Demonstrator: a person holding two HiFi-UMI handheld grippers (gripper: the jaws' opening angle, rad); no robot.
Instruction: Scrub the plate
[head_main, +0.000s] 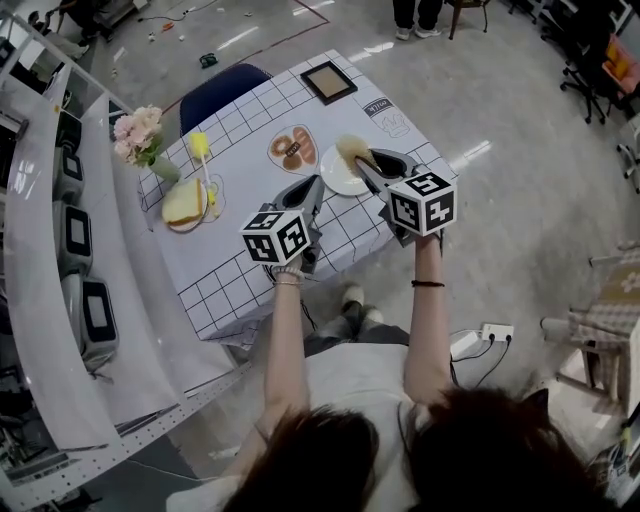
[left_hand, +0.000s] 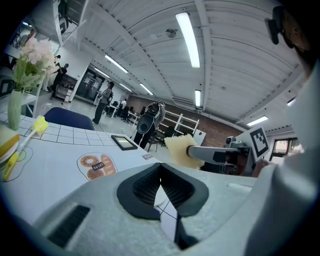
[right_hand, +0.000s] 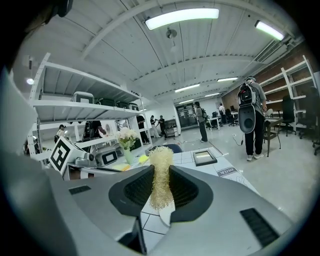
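Observation:
A white plate (head_main: 338, 178) lies on the checked tablecloth (head_main: 240, 255) near the table's front edge. My right gripper (head_main: 362, 160) is shut on a pale fibrous scrubber (head_main: 350, 148), held over the plate's far side. The scrubber stands upright between the pads in the right gripper view (right_hand: 160, 175) and shows from the side in the left gripper view (left_hand: 181, 149). My left gripper (head_main: 316, 184) sits at the plate's left rim with its jaws closed on it. In the left gripper view (left_hand: 160, 175) the jaws hide the plate.
A vase of flowers (head_main: 140, 140), a yellow brush (head_main: 202, 152) and a yellow sponge on a dish (head_main: 185, 203) stand at the table's left. A doughnut-print mat (head_main: 293, 148) and a dark frame (head_main: 328, 82) lie farther back. A blue chair (head_main: 222, 92) is behind, and shelves (head_main: 80, 250) run along the left.

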